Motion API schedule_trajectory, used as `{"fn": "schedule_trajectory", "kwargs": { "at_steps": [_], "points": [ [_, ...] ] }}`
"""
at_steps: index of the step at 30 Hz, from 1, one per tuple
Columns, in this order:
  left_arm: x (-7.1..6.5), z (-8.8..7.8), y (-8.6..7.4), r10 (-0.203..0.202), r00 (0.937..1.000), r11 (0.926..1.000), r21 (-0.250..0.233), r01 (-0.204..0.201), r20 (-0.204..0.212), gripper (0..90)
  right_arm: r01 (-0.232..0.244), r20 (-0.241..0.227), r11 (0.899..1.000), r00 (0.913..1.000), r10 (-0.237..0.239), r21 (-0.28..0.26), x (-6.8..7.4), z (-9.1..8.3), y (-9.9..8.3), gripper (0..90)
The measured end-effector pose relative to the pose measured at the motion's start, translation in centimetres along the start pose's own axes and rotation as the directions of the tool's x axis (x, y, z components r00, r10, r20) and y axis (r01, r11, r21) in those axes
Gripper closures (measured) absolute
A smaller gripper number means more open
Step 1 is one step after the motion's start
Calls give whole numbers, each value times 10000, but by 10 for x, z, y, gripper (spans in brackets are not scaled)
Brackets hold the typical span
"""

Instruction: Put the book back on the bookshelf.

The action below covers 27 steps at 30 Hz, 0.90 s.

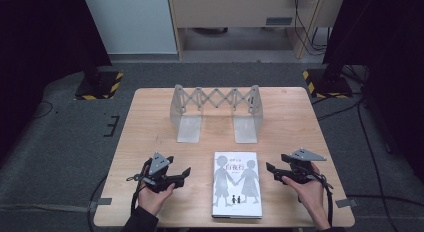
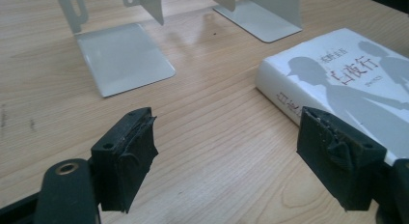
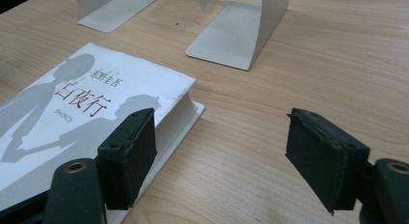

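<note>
Both our grippers, left point(image 1: 186, 173) and right point(image 1: 270, 169), stand open and empty, flanking the book point(image 1: 237, 184) lying flat near the table point(image 1: 150, 122) front edge. Gripper views reveal its spine; beyond, bare wood reaches the extendable bookend rack point(image 1: 216, 112).

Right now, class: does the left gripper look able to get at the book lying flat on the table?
Probably yes. The left gripper sits beside the book, jaws open and empty, pointing toward its spine, with bare table between them.
</note>
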State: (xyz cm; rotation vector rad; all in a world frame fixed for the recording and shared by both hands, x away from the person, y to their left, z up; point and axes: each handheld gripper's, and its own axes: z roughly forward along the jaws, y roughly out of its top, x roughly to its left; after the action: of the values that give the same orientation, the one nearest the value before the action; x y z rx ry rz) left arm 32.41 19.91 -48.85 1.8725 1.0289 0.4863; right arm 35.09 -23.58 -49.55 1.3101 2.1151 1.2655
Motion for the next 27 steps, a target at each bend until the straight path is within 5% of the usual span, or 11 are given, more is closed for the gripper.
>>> {"fn": "schedule_trajectory", "kwargs": {
  "at_steps": [27],
  "points": [
    [-30, 21, -3, 653, 9957, 9969, 399, -681, 660, 236, -99, -574, 9996, 9983, 113, 246, 21, 12, -5, 258]
  ]
}}
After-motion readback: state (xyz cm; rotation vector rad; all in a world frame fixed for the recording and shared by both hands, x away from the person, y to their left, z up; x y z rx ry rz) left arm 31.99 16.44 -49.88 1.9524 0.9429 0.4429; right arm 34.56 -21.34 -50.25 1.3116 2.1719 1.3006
